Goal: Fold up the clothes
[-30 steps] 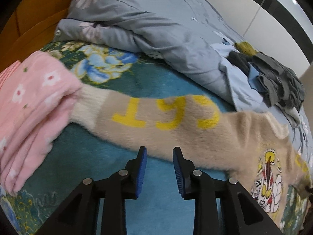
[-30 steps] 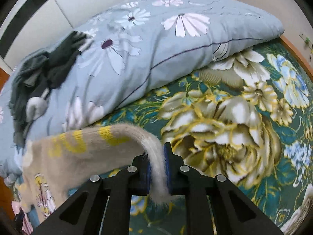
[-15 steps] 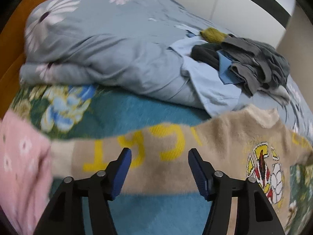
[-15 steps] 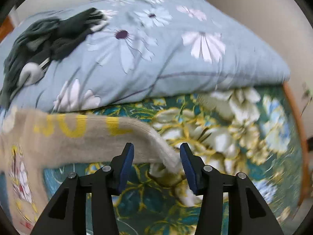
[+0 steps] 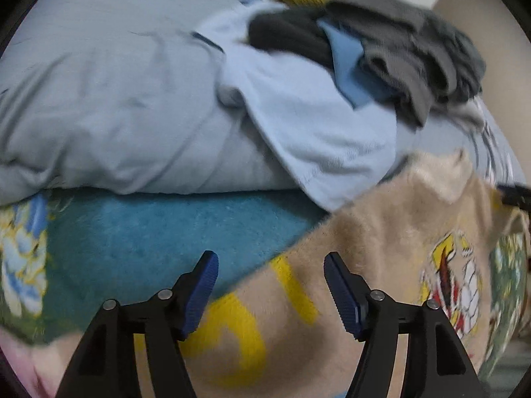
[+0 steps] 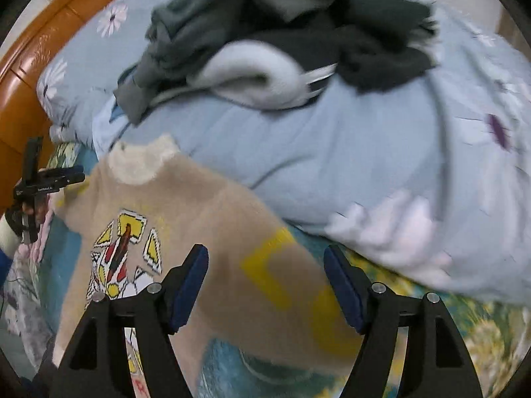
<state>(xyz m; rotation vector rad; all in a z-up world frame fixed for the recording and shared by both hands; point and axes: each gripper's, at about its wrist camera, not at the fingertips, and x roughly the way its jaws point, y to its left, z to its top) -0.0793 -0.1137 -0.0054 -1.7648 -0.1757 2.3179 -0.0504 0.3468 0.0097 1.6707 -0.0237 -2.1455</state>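
Beige fuzzy sweater (image 6: 186,205) flat on bed (image 5: 159,232), sleeves running out to both sides, collar toward duvet (image 6: 332,152). My left hand-held gripper (image 5: 270,285) over left sleeve, my right hand-held gripper (image 6: 265,278) over right sleeve; about equally near. Both splayed wide, holding nothing, angled down.

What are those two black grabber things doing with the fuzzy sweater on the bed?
A person is folding clothes with a grabber in each hand. The beige sweater lies spread flat on the bed, sleeves out to the sides. The left gripper and the right gripper are both open, each above a sleeve with yellow letters, holding nothing. A heap of other clothes waits on the blue quilt behind.
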